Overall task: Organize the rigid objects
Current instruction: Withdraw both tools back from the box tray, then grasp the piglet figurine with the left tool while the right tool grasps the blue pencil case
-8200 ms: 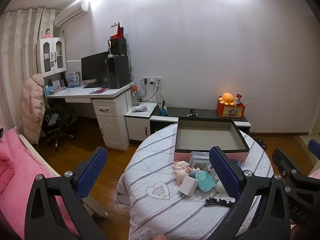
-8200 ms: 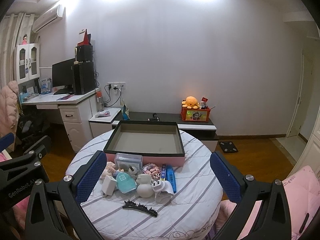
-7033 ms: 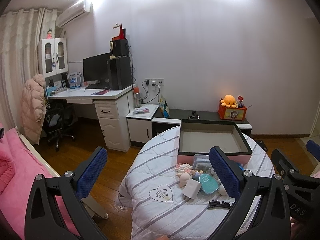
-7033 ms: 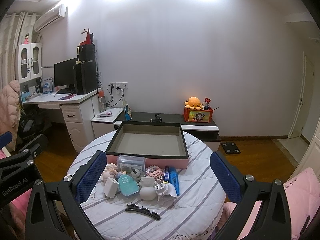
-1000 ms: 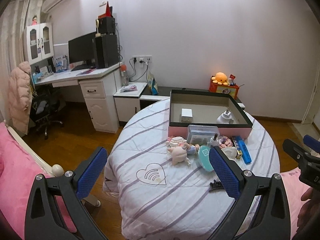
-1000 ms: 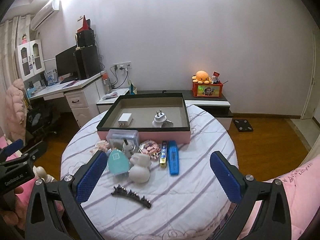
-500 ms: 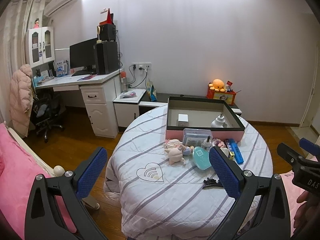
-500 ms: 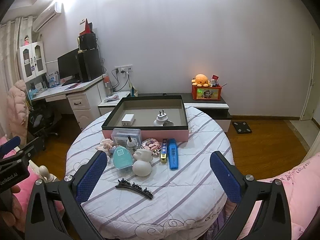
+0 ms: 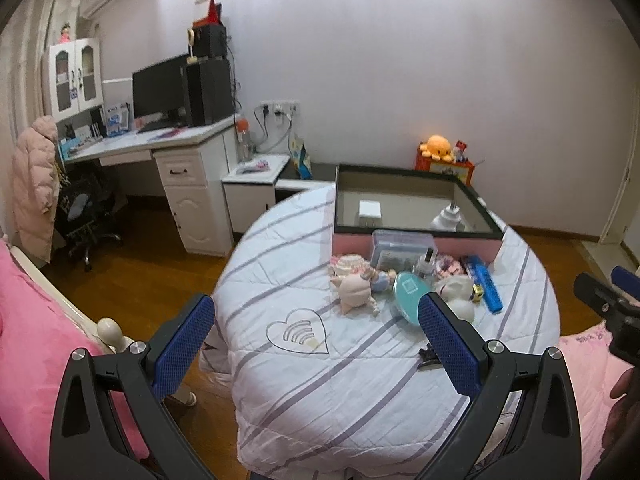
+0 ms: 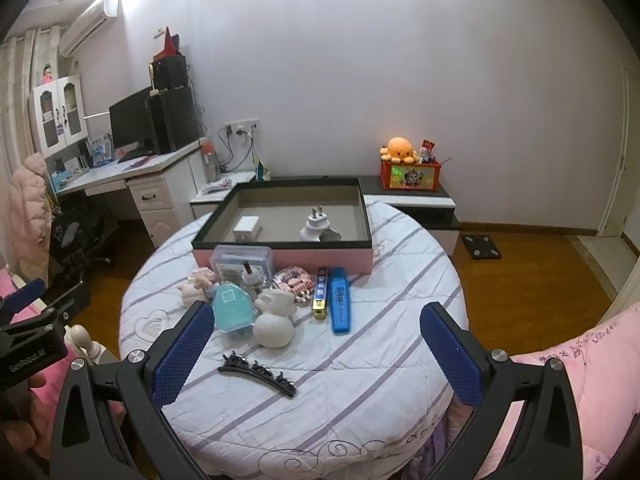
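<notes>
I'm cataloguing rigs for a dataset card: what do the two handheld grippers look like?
Both match: the left gripper and right gripper have black triangular-cutout frames, silver screws and blue textured finger pads. White lettering marks the left gripper's body in the right wrist view. No cables or sleeves are visible.

Box [image 10: 280, 258]: pink walls, black rim, open top, far side of the round table. Inside: white cube adapter [image 10: 247, 227] at left, white plug [image 10: 316, 227] prongs-up near middle.

Outside, along the box's front wall: clear lidded case [image 10: 242, 263], small bottle [image 10: 251, 279], teal flat case [image 10: 233, 307], white rabbit figure [image 10: 274, 317], pink pig doll [image 10: 196, 289], pink clip pack [image 10: 294, 280], yellow-blue bar [image 10: 320, 291], blue marker [image 10: 340, 294] beside it. Black hair clip [image 10: 257, 371] lies flat, nearest edge, apart from the cluster.
</notes>
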Motion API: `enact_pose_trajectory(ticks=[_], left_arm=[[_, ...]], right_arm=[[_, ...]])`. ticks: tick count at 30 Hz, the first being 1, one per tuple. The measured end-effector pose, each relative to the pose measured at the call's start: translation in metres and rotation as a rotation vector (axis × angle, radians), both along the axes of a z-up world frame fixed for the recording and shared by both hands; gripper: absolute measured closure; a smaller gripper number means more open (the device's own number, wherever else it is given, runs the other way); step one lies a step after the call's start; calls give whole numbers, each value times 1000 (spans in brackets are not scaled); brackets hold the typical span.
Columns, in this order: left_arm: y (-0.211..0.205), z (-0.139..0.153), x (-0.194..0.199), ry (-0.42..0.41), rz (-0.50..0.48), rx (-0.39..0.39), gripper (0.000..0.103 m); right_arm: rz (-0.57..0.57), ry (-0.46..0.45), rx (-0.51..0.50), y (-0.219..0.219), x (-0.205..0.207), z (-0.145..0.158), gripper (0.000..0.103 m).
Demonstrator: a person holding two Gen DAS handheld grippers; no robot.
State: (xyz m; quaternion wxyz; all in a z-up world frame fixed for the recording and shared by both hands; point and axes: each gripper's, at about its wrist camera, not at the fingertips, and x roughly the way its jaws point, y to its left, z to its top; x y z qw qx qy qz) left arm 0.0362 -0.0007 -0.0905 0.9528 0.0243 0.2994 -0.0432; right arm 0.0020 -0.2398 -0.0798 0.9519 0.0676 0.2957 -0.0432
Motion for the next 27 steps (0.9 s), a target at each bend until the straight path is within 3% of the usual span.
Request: enact_pose_trajectory(ticks=[13,22,27], left_arm=[[-23,-66,78,153,-29,16,0],[-29,-108,123,250,-20,19,0],[-29,-122,140,293,-11,-2,0]], right_arm=[[-53,179,-2,-36,58,-60,0],[-20,269,-25,-44,95,-95,0],[3,313,-46,-45,109,-112,5]])
